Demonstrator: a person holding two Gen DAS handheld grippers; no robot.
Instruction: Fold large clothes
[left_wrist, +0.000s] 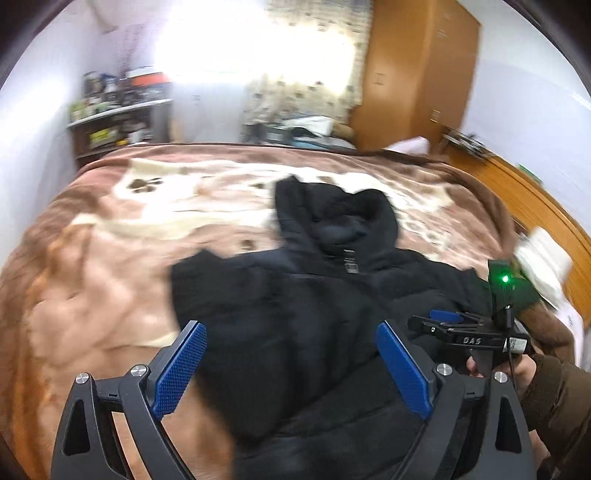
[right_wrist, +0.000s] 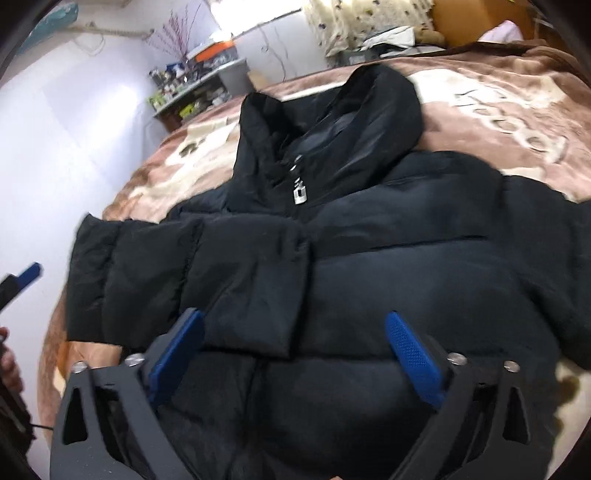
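A black hooded puffer jacket (left_wrist: 295, 295) lies front-up on the bed, hood towards the far side; in the right wrist view (right_wrist: 369, 240) its left sleeve (right_wrist: 177, 280) is folded across the chest. My left gripper (left_wrist: 291, 354) is open and empty above the jacket's left side. My right gripper (right_wrist: 295, 347) is open and empty above the jacket's lower front, near the folded sleeve's cuff. The right gripper also shows in the left wrist view (left_wrist: 447, 319), at the jacket's right edge. One of the left gripper's fingertips (right_wrist: 31, 273) shows at the left edge of the right wrist view.
The bed carries a brown and cream paw-print blanket (left_wrist: 110, 258). A cluttered shelf (left_wrist: 118, 110) stands at the far left wall. A wooden wardrobe (left_wrist: 417, 74) and wooden headboard (left_wrist: 535, 206) are to the right. White items (left_wrist: 543, 258) lie by the headboard.
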